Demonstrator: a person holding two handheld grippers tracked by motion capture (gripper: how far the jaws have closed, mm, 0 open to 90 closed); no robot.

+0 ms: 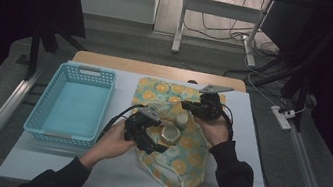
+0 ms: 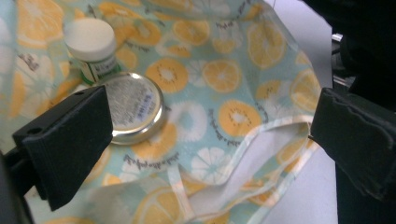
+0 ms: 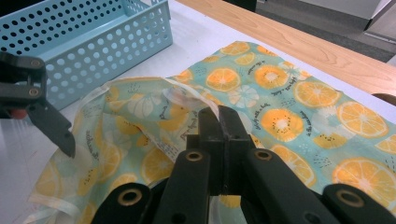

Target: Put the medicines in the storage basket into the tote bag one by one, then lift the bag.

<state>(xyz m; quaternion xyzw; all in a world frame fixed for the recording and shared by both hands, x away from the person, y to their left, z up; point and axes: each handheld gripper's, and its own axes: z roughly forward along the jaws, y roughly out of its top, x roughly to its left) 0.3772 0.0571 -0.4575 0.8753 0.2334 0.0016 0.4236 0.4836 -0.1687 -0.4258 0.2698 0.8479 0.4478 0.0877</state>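
A cloth bag (image 1: 179,161) printed with orange slices lies on the white mat. On its cloth rest a round tin with a metal lid (image 1: 169,133) (image 2: 133,107) and a small white-capped bottle (image 1: 181,120) (image 2: 92,44). My left gripper (image 1: 158,135) (image 2: 210,112) stands wide open over the bag, its left jaw beside the tin and nothing between the pads. My right gripper (image 1: 187,108) (image 3: 218,122) is shut on a raised fold of the bag's hem (image 3: 187,100), just behind the bottle.
A light blue perforated basket (image 1: 44,119) (image 3: 93,42) stands to the left of the bag. The wooden table edge (image 1: 158,69) runs along the back. A white strip of mat (image 1: 116,176) lies in front of the bag.
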